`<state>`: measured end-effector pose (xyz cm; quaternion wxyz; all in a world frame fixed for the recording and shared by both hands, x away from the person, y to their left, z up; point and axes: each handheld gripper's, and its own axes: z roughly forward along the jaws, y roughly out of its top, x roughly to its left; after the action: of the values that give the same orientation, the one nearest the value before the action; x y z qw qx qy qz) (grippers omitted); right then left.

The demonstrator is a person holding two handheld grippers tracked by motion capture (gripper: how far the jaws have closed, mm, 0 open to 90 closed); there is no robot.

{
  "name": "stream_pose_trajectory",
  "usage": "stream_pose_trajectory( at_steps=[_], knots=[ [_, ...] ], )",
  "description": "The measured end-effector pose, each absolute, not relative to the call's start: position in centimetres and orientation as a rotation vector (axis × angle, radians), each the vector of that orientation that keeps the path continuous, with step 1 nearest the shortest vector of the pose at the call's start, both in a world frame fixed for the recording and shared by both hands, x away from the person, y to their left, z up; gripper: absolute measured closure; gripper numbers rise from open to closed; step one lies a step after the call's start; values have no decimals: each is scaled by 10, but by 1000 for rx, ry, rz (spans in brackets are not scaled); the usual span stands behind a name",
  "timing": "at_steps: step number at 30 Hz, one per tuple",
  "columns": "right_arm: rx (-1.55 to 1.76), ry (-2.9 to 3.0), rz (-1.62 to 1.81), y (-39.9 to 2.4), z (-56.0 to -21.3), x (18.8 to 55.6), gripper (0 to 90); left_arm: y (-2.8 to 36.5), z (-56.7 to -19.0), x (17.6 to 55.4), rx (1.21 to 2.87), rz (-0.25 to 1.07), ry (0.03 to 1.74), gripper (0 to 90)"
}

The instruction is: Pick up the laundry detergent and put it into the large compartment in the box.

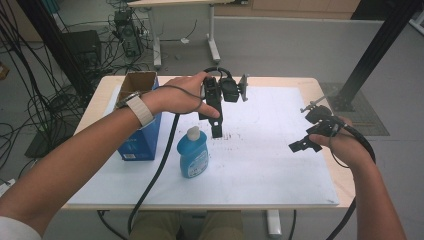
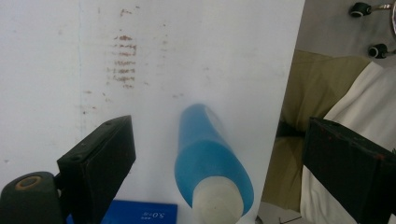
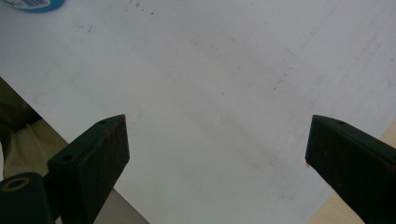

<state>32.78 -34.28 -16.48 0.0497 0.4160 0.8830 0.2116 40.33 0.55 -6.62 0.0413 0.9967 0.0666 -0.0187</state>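
Observation:
A blue bottle with a white cap stands upright on the white mat, left of centre. My left gripper hangs just behind and above it, pointing down. In the left gripper view the bottle shows from above between the wide-apart jaws, whose pads do not touch it. That left gripper is open. My right gripper hovers near the mat's right edge, well away from the bottle. In the right gripper view the right gripper is open over bare mat, and the bottle's base peeks in at the top left.
A blue box with an open cardboard top stands at the mat's left edge, close beside the bottle, and its blue side shows in the left gripper view. Brown smudges mark the mat. Cables trail off the table's front edge.

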Motion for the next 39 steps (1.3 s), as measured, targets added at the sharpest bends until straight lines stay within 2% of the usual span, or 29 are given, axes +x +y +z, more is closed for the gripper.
stream_pose_trajectory(
  at_steps=[18, 26, 39],
  knots=[
    [1269, 2690, 637, -341, -166, 328, 61, 8, -63, 401, 3053, -48, 278, 90],
    [1270, 2686, 639, -342, -165, 326, 61, 10, -57, 397, 3049, -40, 404, 82],
    [1261, 2686, 646, -341, -165, 324, 62, 21, -56, 395, 2994, -21, 726, 66]
  ],
)
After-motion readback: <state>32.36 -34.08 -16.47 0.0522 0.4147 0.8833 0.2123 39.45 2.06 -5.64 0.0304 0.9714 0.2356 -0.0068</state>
